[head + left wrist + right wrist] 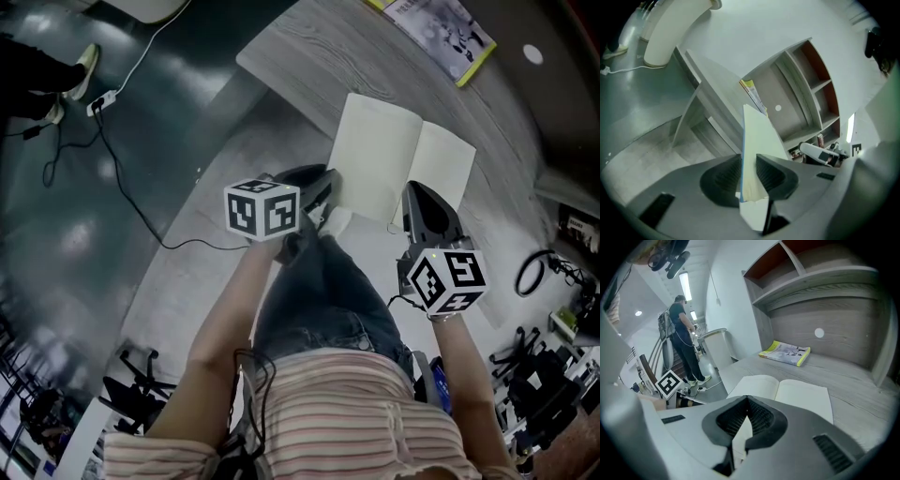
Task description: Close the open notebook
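Note:
The open notebook (398,159) lies with blank cream pages on the grey wooden desk (309,56). My left gripper (328,194) is shut on the near corner of its left half. In the left gripper view that half (757,136) runs edge-on between the jaws (749,166), a thin blue cover edge on one side. My right gripper (415,192) is over the near edge of the right page, shut with nothing in it. In the right gripper view its jaws (747,401) meet at the tips, with both pages (787,392) spread flat beyond them.
A yellow-edged magazine (441,28) lies at the back of the desk (785,353). Shelves (820,268) rise behind the desk. A person (682,333) stands away to the left. A cable (122,178) runs over the dark floor.

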A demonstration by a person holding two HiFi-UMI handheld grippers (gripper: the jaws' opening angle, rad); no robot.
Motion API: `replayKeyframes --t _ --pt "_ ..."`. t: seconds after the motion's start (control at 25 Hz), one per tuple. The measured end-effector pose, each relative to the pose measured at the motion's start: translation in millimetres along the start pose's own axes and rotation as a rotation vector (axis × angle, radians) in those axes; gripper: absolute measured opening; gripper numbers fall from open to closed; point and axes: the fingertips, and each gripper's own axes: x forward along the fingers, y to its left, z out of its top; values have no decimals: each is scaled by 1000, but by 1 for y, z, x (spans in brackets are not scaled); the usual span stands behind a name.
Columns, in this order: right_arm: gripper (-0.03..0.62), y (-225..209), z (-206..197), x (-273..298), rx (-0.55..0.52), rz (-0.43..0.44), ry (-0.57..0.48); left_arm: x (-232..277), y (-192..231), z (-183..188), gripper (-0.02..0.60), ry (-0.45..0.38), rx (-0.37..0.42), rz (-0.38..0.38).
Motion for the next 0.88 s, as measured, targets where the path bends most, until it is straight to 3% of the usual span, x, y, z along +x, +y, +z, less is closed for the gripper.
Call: replayKeyframes --t 0.52,0.88 --pt "8 -1 0 -7 -7 4 -9 -4 -6 2 72 17 79 44" --pt "8 -1 -1 -17 -4 -2 -10 -16 -22 10 63 -16 130 60"
